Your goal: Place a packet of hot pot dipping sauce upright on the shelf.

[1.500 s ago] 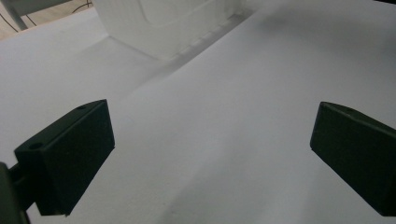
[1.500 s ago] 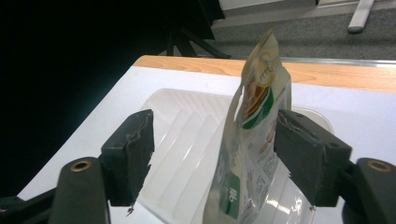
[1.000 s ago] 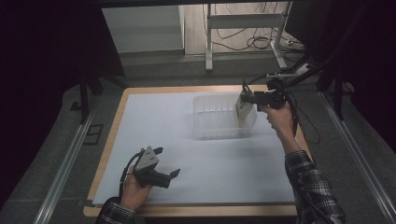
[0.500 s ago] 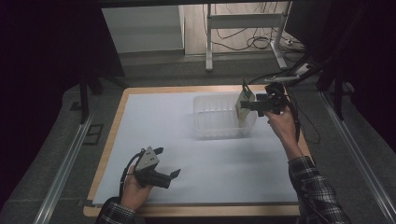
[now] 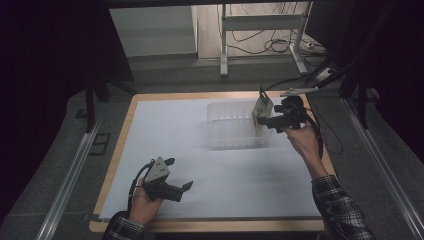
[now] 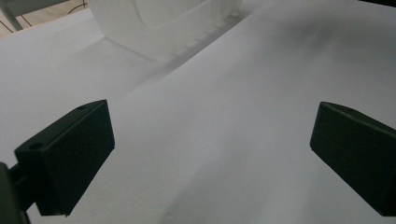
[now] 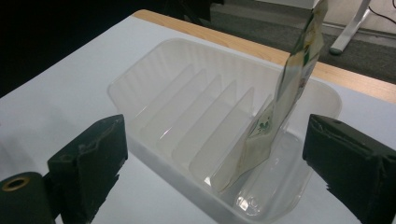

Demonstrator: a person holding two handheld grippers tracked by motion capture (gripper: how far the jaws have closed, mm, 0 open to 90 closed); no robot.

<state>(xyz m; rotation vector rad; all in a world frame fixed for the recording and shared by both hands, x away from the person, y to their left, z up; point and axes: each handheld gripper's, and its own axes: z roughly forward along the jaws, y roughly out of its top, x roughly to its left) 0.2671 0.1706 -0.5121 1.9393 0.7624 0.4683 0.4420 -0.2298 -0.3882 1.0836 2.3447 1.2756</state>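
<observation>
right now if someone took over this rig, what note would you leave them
Right gripper: open, jaws just widened, nothing between them, beside the right end of the clear slotted tray.
Left gripper: open, empty, resting low over the white sheet near the front left.
Packet: standing tilted in the tray's end slot nearest the right gripper, leaning on a divider, free of the jaws.
Done: packet set in the tray and let go.
Left: probably back the right gripper away; the other slots look empty, and no further packet lies on the sheet in the high view.
</observation>
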